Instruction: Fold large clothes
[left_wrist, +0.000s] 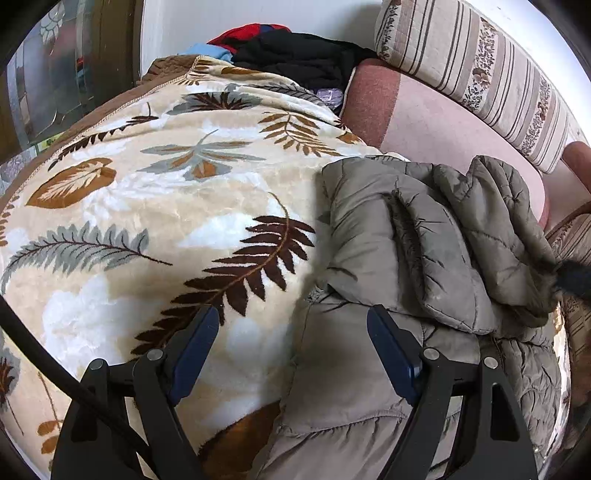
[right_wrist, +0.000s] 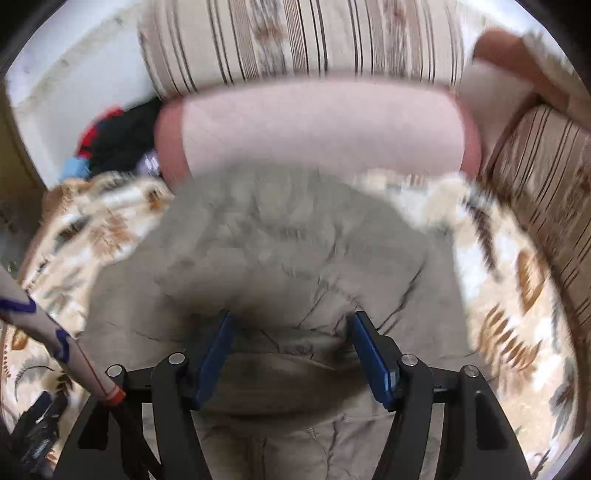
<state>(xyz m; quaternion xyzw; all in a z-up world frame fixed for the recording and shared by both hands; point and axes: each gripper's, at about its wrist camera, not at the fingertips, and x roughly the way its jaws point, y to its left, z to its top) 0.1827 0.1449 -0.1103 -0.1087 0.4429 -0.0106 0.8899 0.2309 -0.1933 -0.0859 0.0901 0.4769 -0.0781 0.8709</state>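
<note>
A grey-olive quilted puffer jacket (left_wrist: 424, 236) lies on a cream blanket with a leaf pattern (left_wrist: 147, 206), its upper part folded over itself. My left gripper (left_wrist: 293, 323) hovers open over the jacket's left edge, one finger above the blanket and the other above the jacket, with nothing pinched. In the blurred right wrist view the jacket (right_wrist: 288, 258) fills the middle. My right gripper (right_wrist: 292, 323) stands open just above it, and the blue pads (right_wrist: 369, 354) are not pressing on the cloth. A person's white sleeve with purple marks (right_wrist: 55, 332) shows at lower left.
A pink cushion (left_wrist: 436, 122) lies behind the jacket, with a striped bolster (left_wrist: 480, 70) beyond it. A heap of black, red and blue clothes (left_wrist: 291, 51) sits at the back. A striped sofa arm (right_wrist: 546, 192) bounds the right side, and a white wall stands behind.
</note>
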